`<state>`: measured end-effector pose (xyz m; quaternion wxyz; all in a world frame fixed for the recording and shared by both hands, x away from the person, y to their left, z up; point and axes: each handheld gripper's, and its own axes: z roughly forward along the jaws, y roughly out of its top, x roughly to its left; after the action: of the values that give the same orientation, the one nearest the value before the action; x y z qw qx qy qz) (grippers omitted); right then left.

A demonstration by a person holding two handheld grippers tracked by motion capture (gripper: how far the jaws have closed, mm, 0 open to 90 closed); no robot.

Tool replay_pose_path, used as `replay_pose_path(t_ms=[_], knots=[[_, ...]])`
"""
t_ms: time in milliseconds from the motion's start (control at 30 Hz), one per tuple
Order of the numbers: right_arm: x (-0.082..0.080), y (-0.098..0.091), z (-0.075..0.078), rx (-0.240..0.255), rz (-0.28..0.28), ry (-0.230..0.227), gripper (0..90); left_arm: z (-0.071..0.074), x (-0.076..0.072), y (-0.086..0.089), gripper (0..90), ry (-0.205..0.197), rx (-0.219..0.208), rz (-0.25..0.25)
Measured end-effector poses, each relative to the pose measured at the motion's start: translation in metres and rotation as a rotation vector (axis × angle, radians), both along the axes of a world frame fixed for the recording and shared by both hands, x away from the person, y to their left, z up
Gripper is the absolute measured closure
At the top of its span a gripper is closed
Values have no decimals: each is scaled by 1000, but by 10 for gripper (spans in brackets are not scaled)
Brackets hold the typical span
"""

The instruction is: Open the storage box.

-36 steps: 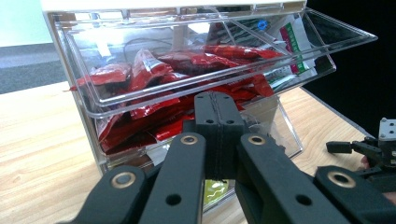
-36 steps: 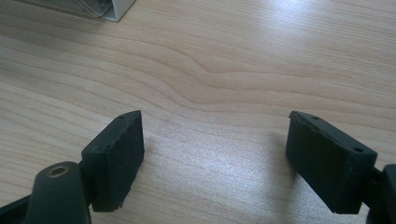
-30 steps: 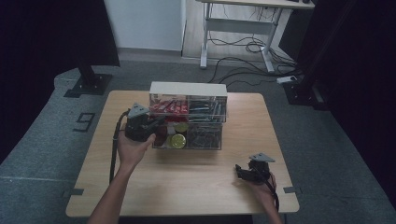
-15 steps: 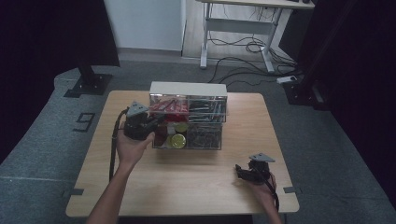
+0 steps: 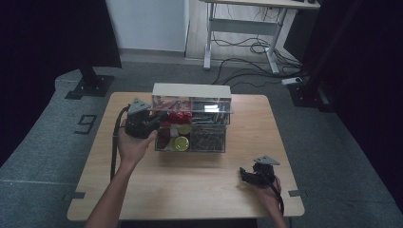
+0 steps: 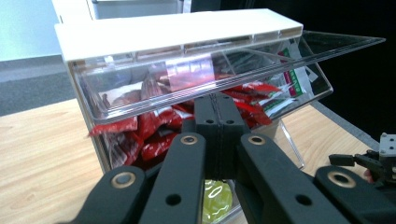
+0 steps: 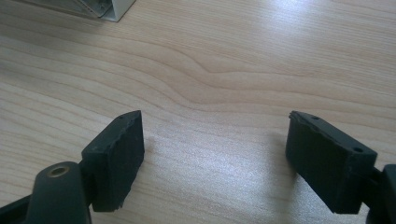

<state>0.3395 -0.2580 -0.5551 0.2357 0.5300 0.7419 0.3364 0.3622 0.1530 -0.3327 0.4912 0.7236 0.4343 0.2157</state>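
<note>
pale wood tabletop (image 5: 190, 190) carries everything, with grey floor around its edges and broad bare wood across the near half.

toward the far edge stands the clear plastic organiser box with a white top (image 5: 192, 90), its compartments holding red sachets (image 6: 154, 130), a round yellow-green item (image 5: 180, 142) and dark metal bits. its upper transparent flap (image 6: 224, 79) is tilted outward, the lip slanting up over the red sachets.

the left gripper (image 6: 218, 105) has its two black jaws pressed flat together with nothing between them, their tips just under the flap's front lip at the box's left end; whether they touch the lip cannot be told. in the high view the left gripper (image 5: 159, 118) comes in from the box's left side, leaving a strip of free table to the left edge.

the right gripper (image 7: 215, 154) rests low over bare wood near the front right corner, jaws spread wide and empty, well apart from the box, whose corner shows far off.
</note>
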Motion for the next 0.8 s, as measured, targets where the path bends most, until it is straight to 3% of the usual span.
replay_pose_path(t_ms=[467, 800], knots=[[0, 0, 0, 2, -5, 2, 196, 18, 8, -2, 900, -17, -3, 0], [-1, 0, 0, 3, -8, 2, 196, 25, 14, -1, 900, -5, -37, -5]])
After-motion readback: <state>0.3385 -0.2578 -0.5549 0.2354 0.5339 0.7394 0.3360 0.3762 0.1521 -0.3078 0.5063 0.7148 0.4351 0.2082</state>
